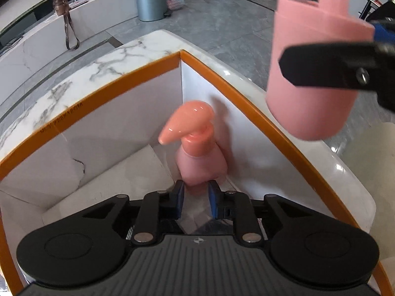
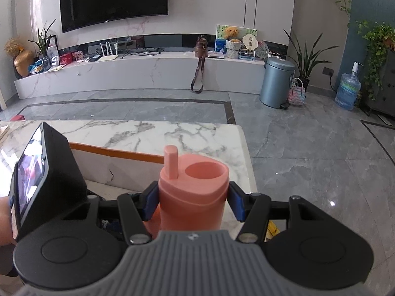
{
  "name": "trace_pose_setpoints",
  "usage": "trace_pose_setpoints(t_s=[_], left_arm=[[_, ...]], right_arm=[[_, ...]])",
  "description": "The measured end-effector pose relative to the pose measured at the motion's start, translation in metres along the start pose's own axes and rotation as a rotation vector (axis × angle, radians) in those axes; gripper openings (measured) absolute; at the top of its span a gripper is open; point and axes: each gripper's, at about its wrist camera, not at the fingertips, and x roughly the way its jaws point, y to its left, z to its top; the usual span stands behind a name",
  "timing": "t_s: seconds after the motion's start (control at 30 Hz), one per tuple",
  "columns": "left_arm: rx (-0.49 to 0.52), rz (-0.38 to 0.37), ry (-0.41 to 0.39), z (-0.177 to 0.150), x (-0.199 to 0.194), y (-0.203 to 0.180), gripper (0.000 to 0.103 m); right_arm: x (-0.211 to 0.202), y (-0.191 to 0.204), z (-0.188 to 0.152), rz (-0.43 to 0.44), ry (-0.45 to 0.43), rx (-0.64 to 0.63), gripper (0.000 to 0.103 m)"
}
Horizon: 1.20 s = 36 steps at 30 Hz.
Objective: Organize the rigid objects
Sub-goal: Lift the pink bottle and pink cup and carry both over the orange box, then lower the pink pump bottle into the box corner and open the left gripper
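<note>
Left gripper (image 1: 193, 198) down inside the orange-edged box (image 1: 138, 79) on the marble table (image 2: 138, 133), jaws nearly closed right behind the peach pump bottle (image 1: 197, 153) standing in the corner; grip on it not clear. Right gripper (image 2: 192, 203) up beside the box, clamped on the pink cup (image 2: 192, 197), held upright.

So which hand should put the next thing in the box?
The right one, probably. Its gripper already holds the pink cup above the orange-rimmed box. The pump bottle by the left gripper already stands inside.
</note>
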Motion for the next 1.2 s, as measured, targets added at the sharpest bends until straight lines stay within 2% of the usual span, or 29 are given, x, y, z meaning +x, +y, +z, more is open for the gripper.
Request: trace_pose_setpoints(t_s=[0.2,0.37,0.57,0.73,0.87,1.0,1.1,1.2], left_arm=[[-0.034,0.017,-0.035,0.006,-0.004,0.003,0.023],[-0.049,-0.005,-0.015,0.013,-0.002,0.006,0.029],[-0.045,0.006,-0.023,0.011,0.000,0.003,0.029],[-0.031,-0.051,-0.031,0.007,-0.016,0.008,0.029],[0.025,-0.058,-0.034,-0.006,-0.040,0.017,0.030],[0.054,-0.045,-0.064,-0.024,-0.067,0.033,0.029],[0.061,-0.038,-0.096,-0.036,-0.083,0.046,0.029],[0.053,-0.047,-0.124,-0.047,-0.094,0.056,0.029]], right_arm=[[0.002,-0.001,-0.005,-0.002,0.018,0.011,0.059],[0.002,0.001,-0.010,0.001,0.037,0.008,0.059],[0.001,0.002,-0.014,-0.002,0.048,0.013,0.059],[-0.011,0.001,-0.010,0.003,0.025,0.007,0.059],[-0.027,0.003,-0.002,0.059,-0.016,0.024,0.059],[-0.032,0.018,0.001,0.154,-0.031,0.030,0.059],[-0.023,0.039,0.000,0.192,-0.001,-0.009,0.059],[-0.002,0.058,-0.003,0.197,0.069,-0.028,0.059]])
